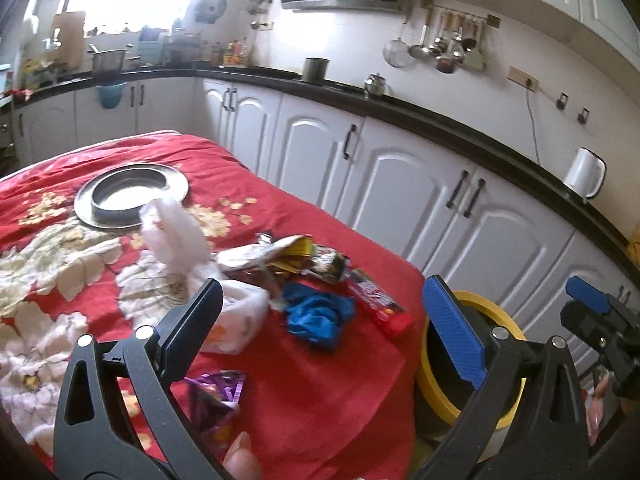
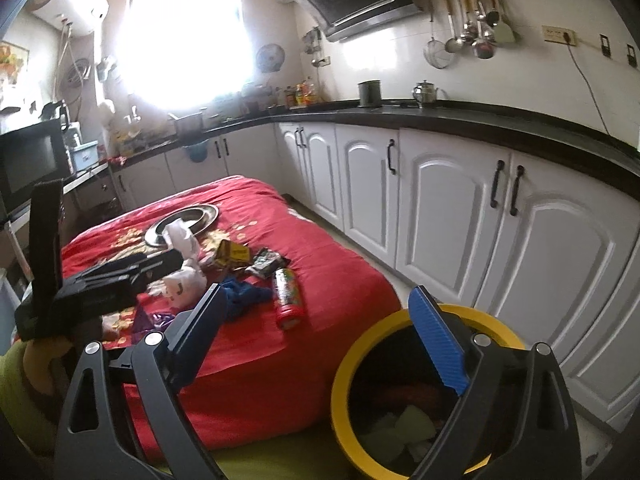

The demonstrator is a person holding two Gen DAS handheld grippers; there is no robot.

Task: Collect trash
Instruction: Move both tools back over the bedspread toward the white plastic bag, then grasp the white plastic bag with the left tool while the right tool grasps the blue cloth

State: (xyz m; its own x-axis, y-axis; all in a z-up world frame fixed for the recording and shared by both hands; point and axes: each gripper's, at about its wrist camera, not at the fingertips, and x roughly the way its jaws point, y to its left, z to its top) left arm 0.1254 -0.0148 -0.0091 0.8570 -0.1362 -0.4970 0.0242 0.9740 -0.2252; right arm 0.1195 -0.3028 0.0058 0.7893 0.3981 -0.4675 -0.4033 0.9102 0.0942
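Red floral cloth covers the tabletop (image 1: pixel 320 400); trash is clustered near its edge, beside the yellow-rimmed bin (image 2: pixel 344 360). White plastic bag (image 1: pixel 176 232): judged light, limp, best pinched at a bunched fold. Blue crumpled wrapper (image 1: pixel 320 316): soft, compressible. Red snack tube (image 2: pixel 289 296): stiffer, possibly slippery; grasp across the middle. Left gripper (image 1: pixel 320 328) and right gripper (image 2: pixel 320 336): fingers apart, nothing held.

metal plate (image 1: pixel 132 194), white kettle (image 1: pixel 585 174), hanging ladles (image 2: pixel 476 36)
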